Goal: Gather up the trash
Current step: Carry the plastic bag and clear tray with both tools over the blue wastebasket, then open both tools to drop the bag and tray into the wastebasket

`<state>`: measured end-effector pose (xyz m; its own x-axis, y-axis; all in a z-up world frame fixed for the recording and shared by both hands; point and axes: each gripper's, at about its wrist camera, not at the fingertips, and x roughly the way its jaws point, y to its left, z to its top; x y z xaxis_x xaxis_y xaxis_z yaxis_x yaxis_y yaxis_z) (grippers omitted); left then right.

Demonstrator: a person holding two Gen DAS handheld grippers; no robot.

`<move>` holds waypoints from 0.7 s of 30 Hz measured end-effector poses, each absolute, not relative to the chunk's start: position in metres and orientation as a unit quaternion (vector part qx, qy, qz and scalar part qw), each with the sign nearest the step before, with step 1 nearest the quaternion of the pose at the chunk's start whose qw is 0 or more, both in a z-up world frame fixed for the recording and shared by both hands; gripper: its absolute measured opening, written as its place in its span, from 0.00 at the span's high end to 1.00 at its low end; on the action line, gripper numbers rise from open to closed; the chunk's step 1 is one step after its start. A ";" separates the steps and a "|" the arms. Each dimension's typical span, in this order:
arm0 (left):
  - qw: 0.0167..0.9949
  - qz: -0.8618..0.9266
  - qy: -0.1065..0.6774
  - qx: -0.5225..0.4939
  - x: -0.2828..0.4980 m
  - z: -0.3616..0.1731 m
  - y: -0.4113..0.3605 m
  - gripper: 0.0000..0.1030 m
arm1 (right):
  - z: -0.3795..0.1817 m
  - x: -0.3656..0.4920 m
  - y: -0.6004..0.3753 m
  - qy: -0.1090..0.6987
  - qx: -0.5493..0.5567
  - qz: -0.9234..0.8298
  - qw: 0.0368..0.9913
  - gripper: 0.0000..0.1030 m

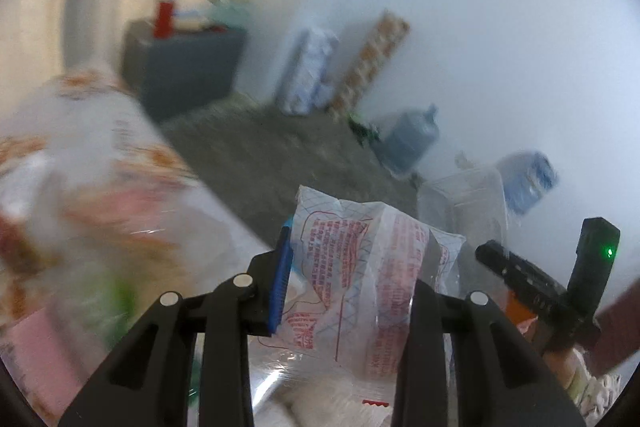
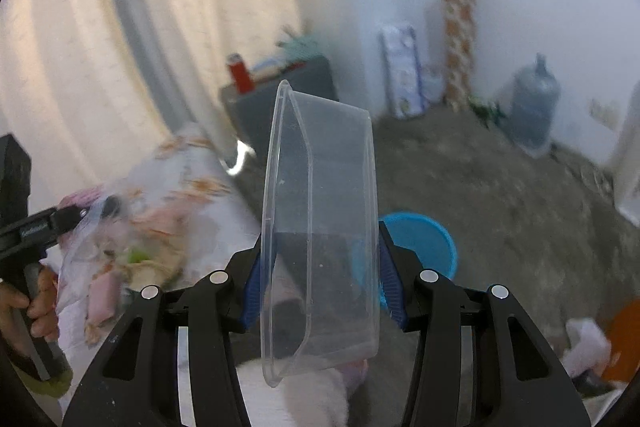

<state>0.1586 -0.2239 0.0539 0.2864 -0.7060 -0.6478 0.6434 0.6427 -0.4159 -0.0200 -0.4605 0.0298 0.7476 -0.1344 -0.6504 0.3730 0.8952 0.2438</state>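
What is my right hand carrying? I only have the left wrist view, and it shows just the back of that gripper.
Observer: The right gripper is shut on a clear plastic food container, turned on its side, empty as far as I can see.
Operator: Is there a bin near it?
Observer: A round blue plastic bucket stands on the grey floor just beyond the container.
Operator: Anything else down there?
Observer: A crumpled white bag lies at the lower right, beside something orange that I cannot make out.
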 end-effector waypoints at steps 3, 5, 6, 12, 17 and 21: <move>0.787 -0.420 0.451 0.023 0.168 0.028 -0.297 0.71 | 0.000 -0.011 -0.492 0.348 0.213 -0.154 0.900 0.55; 0.770 -0.409 0.486 0.061 0.180 0.000 -0.349 0.71 | -0.019 -0.007 -0.514 0.361 0.235 -0.160 0.888 0.55; 0.762 -0.400 0.503 0.076 0.184 -0.014 -0.371 0.71 | -0.029 -0.004 -0.526 0.368 0.247 -0.163 0.882 0.55; 0.730 -0.347 0.568 0.155 0.225 -0.088 -0.476 0.70 | -0.092 0.032 -0.583 0.418 0.286 -0.180 0.843 0.55; 0.701 -0.295 0.629 0.160 0.253 -0.148 -0.521 0.70 | -0.138 0.064 -0.612 0.451 0.301 -0.189 0.819 0.55; 0.687 -0.269 0.659 0.145 0.269 -0.180 -0.539 0.61 | -0.164 0.088 -0.627 0.466 0.311 -0.189 0.806 0.53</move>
